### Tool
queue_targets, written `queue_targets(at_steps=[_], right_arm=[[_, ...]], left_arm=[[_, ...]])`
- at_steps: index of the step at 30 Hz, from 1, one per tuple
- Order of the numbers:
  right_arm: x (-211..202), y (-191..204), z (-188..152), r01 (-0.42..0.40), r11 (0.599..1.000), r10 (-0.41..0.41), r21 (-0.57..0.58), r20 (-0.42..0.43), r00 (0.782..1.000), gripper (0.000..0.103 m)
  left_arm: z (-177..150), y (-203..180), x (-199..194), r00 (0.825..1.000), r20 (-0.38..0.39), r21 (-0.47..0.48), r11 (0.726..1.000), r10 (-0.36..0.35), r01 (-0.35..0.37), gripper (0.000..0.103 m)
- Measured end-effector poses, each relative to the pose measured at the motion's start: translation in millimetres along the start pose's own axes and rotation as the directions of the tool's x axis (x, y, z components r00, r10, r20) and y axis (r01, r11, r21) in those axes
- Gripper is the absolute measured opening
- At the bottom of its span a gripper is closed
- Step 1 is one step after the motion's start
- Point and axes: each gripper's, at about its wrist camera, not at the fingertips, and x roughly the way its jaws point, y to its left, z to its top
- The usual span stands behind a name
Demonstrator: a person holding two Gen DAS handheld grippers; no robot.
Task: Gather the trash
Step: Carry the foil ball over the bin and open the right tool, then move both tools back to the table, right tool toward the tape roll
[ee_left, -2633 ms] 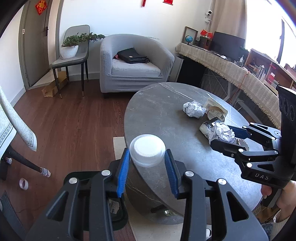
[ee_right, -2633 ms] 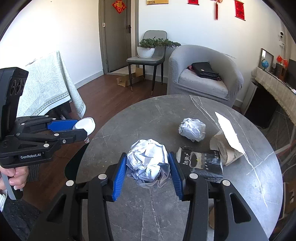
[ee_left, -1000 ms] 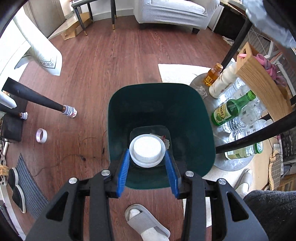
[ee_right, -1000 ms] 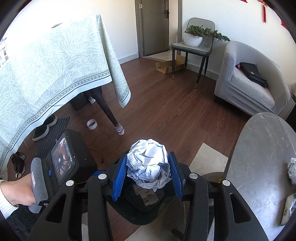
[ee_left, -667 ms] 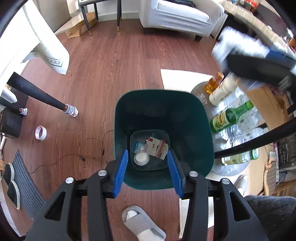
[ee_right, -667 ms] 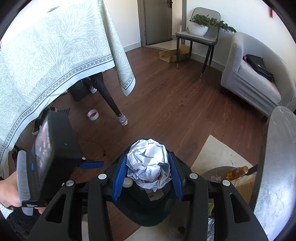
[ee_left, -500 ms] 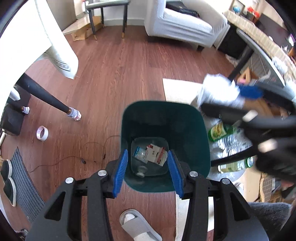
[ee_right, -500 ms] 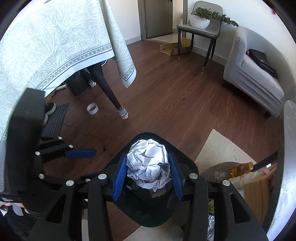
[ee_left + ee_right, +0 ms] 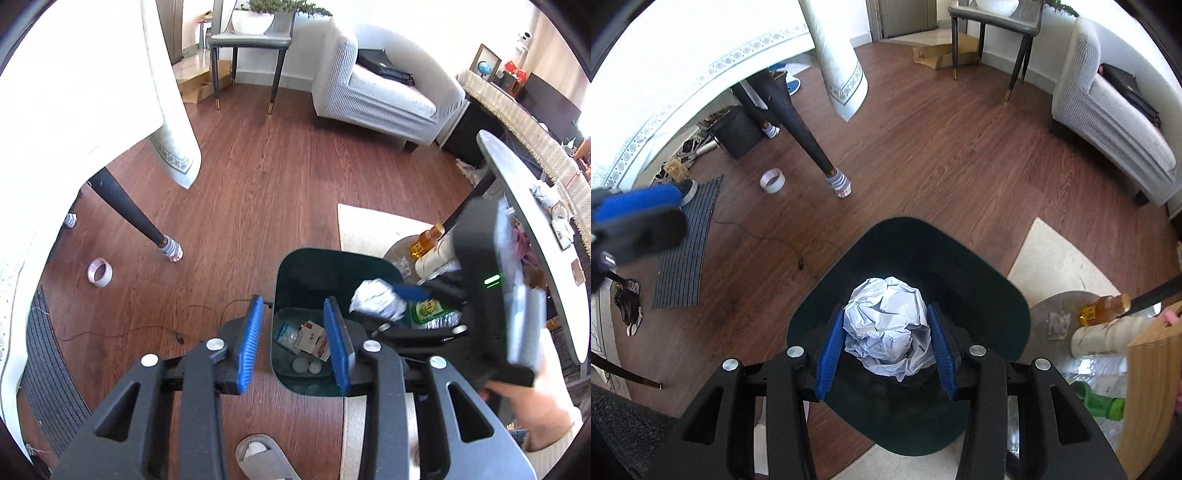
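Note:
A dark green trash bin (image 9: 306, 266) stands on the wood floor; it also shows in the right wrist view (image 9: 997, 295). Inside lie a small carton (image 9: 314, 335) and white caps. My right gripper (image 9: 886, 345) is shut on a crumpled white paper ball (image 9: 888, 326) and holds it above the bin's opening; the ball also shows in the left wrist view (image 9: 375, 300). My left gripper (image 9: 295, 341) is open and empty, just left of the bin's rim.
Bottles (image 9: 430, 240) stand on a low shelf under the round grey table (image 9: 524, 206). A clothed table's leg (image 9: 125, 206), a tape roll (image 9: 99, 272), a slipper (image 9: 258, 458), a mat and a grey armchair (image 9: 380, 92) surround the bin.
My left gripper opened and dropped the white-lidded container into the bin, then drew back left. My right gripper carried the paper ball from the table to above the bin.

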Motion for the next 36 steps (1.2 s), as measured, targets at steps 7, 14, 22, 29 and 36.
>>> queue_targets(at_steps=[7,14,22,29,36], right_arm=[[27,1,-9,0.0,1.0,0.0,0.007,-0.086,0.996,0.045],[40,0,-16,0.018,1.0,-0.014,0.025,-0.135,0.991,0.051],[30,-6,-19,0.024,1.0,-0.022,0.017,-0.104,0.994,0.059],[-5,-3,-10,-0.016,1.0,0.016,0.006,-0.013,1.0,0.059],[-56,-10,-1,-0.06,0.998,0.058,0.015,0.112,0.992,0.059]], left_arm=[[8,-9,-24,0.997,0.073,0.004,1.0,-0.009,0.009,0.026],[19,-16,-48,0.989,0.142,-0.019,0.999,-0.035,0.038,0.023],[29,-31,-75,0.976,0.214,-0.008,0.999,-0.039,0.041,0.023],[34,-49,-95,0.963,0.264,0.019,0.998,-0.061,0.058,0.023],[37,-56,-112,0.948,0.301,-0.015,0.993,-0.103,0.113,0.023]])
